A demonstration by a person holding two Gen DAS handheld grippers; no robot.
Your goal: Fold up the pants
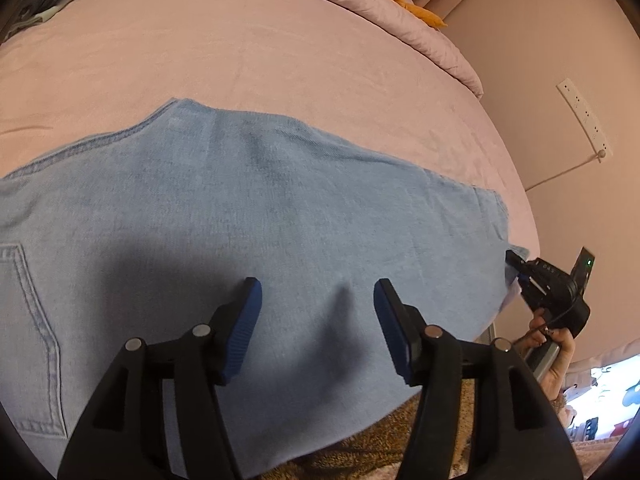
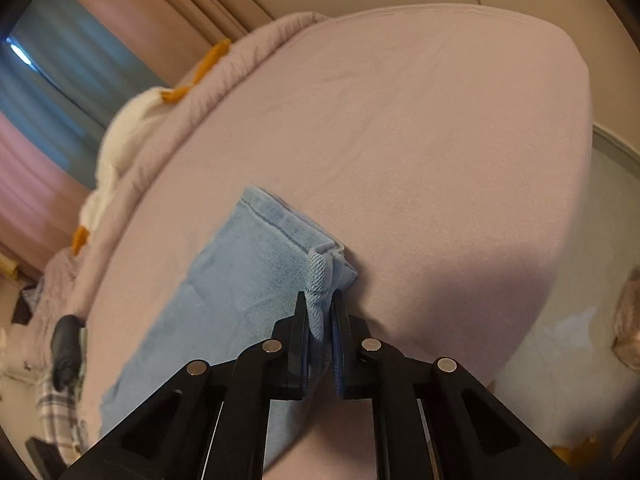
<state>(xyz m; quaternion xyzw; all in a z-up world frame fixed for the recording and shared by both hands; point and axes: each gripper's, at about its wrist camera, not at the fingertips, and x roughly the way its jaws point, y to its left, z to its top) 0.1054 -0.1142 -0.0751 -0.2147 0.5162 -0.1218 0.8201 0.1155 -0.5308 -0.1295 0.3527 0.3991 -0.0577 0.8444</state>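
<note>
Right tool [image 2: 320, 312] is pinching the hem end of the jeans [image 2: 224, 288], bunched denim squeezed btwn its pads. Left tool [image 1: 316, 320] hovers spread wide over the seat area, gripping nothing. Jeans lie flat on the pink bed [image 1: 240, 60] near its edge, apparently legs stacked lengthwise already. Left to do, I'd guess: carry hem w/ right tool toward the waist, then flatten.

We see light blue denim pants [image 1: 256, 216] spread flat across the lower half of the left wrist frame, a back pocket [image 1: 28, 336] at lower left, the hem corner [image 2: 320, 276] bunched up.
</note>
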